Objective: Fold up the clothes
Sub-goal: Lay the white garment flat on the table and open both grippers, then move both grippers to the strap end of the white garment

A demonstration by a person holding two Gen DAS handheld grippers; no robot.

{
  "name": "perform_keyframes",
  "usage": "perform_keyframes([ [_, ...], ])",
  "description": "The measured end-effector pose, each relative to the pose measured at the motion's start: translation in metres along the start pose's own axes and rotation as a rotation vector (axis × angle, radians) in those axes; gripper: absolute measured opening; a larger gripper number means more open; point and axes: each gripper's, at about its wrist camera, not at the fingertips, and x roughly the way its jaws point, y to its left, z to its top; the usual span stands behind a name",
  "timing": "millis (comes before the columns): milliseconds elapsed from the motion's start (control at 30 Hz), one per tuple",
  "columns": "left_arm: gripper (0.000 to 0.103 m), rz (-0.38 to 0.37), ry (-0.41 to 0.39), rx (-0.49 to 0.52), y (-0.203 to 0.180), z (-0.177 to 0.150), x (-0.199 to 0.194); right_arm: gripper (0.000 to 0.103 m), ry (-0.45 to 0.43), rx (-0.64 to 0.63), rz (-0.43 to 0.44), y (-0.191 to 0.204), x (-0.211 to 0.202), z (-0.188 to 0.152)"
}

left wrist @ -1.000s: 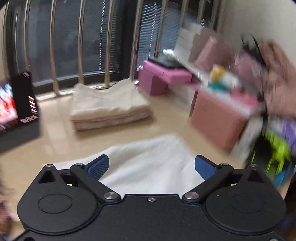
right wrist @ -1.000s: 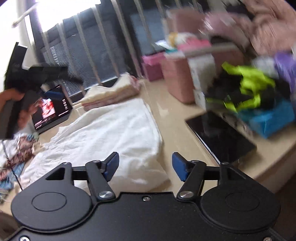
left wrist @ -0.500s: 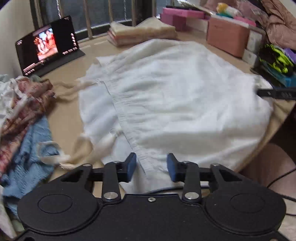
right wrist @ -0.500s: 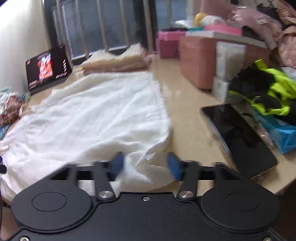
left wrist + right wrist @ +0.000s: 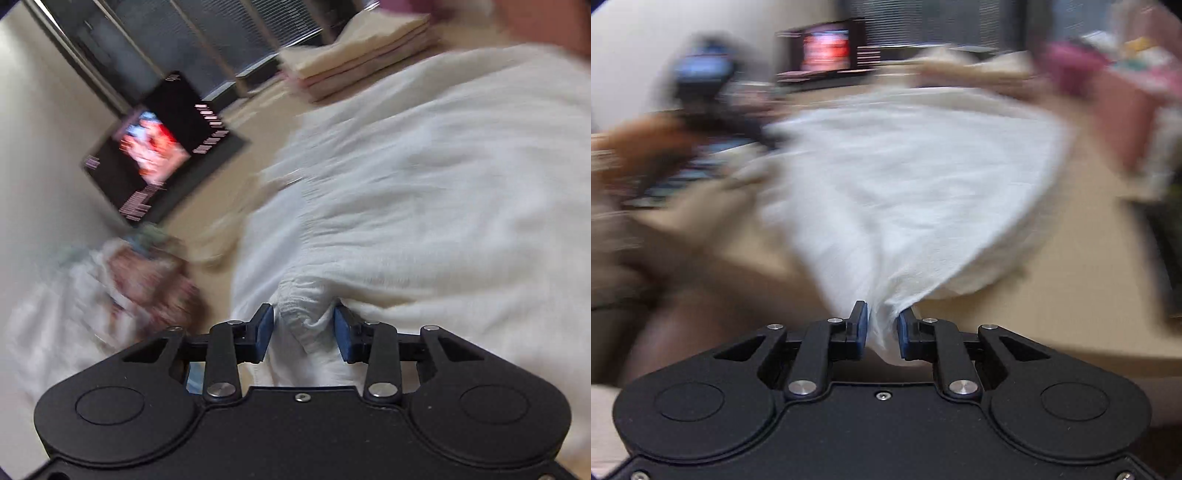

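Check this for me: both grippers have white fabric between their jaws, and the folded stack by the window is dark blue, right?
Not quite. The folded stack is cream and pale pink, not dark blue, as the left wrist view shows. The rest stands: the white garment is bunched between the jaws of the left gripper and the right gripper.

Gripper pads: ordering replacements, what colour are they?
Blue pads on a black body, clearest in the left wrist view.
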Motion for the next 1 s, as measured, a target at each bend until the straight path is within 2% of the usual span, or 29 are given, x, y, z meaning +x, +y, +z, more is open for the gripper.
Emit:
perform_keyframes([
  [67, 0.039, 0.114, 0.047, -0.008, 0.003, 0.005, 0.011, 0.021, 0.001, 0.027, 0.188, 0.012, -0.003, 0.003],
  [100, 0.040, 0.116, 0.037, -0.041, 0.008, 0.004, 0.005, 0.024, -0.003, 0.039, 0.266, 0.016, -0.006, 0.005],
  [133, 0.042, 0.074, 0.007, -0.088, 0.015, -0.001, -0.008, 0.027, -0.024, 0.048, 0.314, 0.015, -0.011, 0.009],
  [200, 0.057, -0.054, -0.063, -0.186, 0.023, -0.015, -0.036, 0.049, -0.093, 0.070, 0.328, 0.004, -0.024, 0.019],
  [267, 0.071, -0.181, -0.132, -0.245, 0.022, -0.037, -0.067, 0.059, -0.166, 0.090, 0.266, -0.017, -0.035, 0.029],
  [300, 0.074, -0.237, -0.153, -0.255, 0.019, -0.049, -0.081, 0.061, -0.199, 0.092, 0.205, -0.029, -0.038, 0.035],
  [367, 0.074, -0.325, -0.157, -0.262, 0.010, -0.072, -0.100, 0.063, -0.250, 0.082, 0.022, -0.057, -0.038, 0.051],
  [433, 0.074, -0.379, -0.151, -0.275, -0.001, -0.089, -0.111, 0.064, -0.266, 0.066, -0.169, -0.086, -0.024, 0.072],
  [467, 0.074, -0.389, -0.146, -0.276, -0.007, -0.094, -0.112, 0.064, -0.272, 0.058, -0.265, -0.100, -0.018, 0.082],
  [533, 0.074, -0.363, -0.141, -0.266, -0.020, -0.098, -0.114, 0.065, -0.246, 0.063, -0.379, -0.130, 0.007, 0.105],
  [600, 0.073, -0.312, -0.140, -0.251, -0.030, -0.096, -0.111, 0.064, -0.230, 0.112, -0.433, -0.158, 0.032, 0.123],
  [700, 0.067, -0.280, -0.114, -0.257, -0.034, -0.089, -0.098, 0.064, -0.231, 0.210, -0.429, -0.192, 0.065, 0.141],
  [733, 0.067, -0.284, -0.110, -0.268, -0.032, -0.087, -0.095, 0.063, -0.227, 0.234, -0.413, -0.200, 0.075, 0.145],
  [767, 0.063, -0.293, -0.097, -0.279, -0.028, -0.086, -0.092, 0.061, -0.223, 0.258, -0.398, -0.209, 0.085, 0.149],
  [800, 0.050, -0.299, -0.086, -0.281, -0.025, -0.084, -0.090, 0.058, -0.202, 0.265, -0.381, -0.212, 0.092, 0.150],
  [833, 0.044, -0.302, -0.077, -0.269, -0.021, -0.082, -0.088, 0.053, -0.180, 0.270, -0.364, -0.214, 0.098, 0.149],
  [867, 0.039, -0.297, -0.069, -0.252, -0.019, -0.080, -0.086, 0.036, -0.158, 0.275, -0.347, -0.217, 0.105, 0.149],
  [900, 0.038, -0.279, -0.064, -0.228, -0.017, -0.078, -0.083, 0.023, -0.131, 0.260, -0.335, -0.214, 0.109, 0.148],
  [1000, 0.038, -0.221, -0.037, -0.183, -0.008, -0.075, -0.068, 0.012, -0.083, 0.158, -0.356, -0.199, 0.109, 0.138],
])
